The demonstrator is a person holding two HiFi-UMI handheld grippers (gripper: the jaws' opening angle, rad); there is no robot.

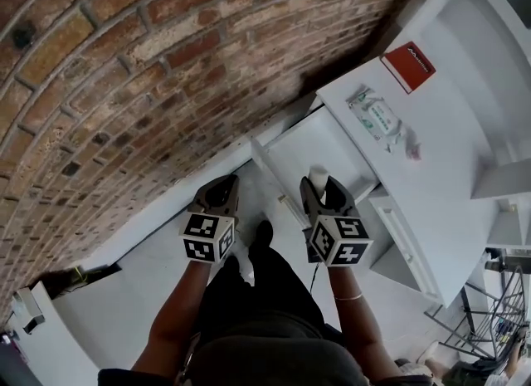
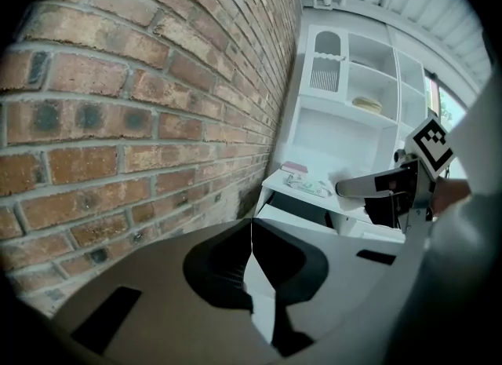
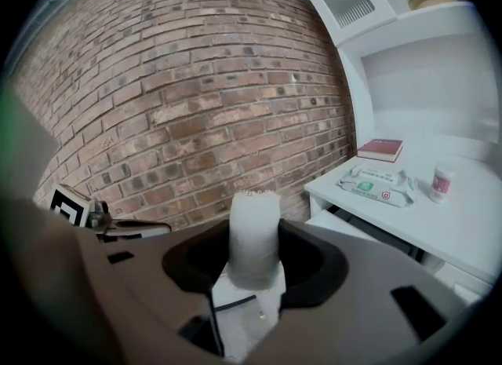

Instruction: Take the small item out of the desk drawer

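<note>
My right gripper [image 1: 323,187] is shut on a small white cylinder [image 1: 317,175], a roll with a frayed top, held upright in front of the open white desk drawer [image 1: 292,153]. In the right gripper view the roll [image 3: 253,234] stands between the two jaws of the right gripper [image 3: 252,268], above the drawer's front. To its left my left gripper [image 1: 219,192] hangs level with it, jaws shut and empty. In its own view the left gripper [image 2: 251,255] shows its tips meeting in a thin line, and the right gripper [image 2: 382,186] is at the right.
The white desk top [image 1: 448,152] carries a red book [image 1: 408,66], a pack of wipes [image 1: 375,114] and a small pink-and-white pot [image 1: 412,151]. A brick wall [image 1: 141,85] runs along the left. White shelves [image 2: 353,96] rise behind the desk. My legs stand on the pale floor [image 1: 158,260].
</note>
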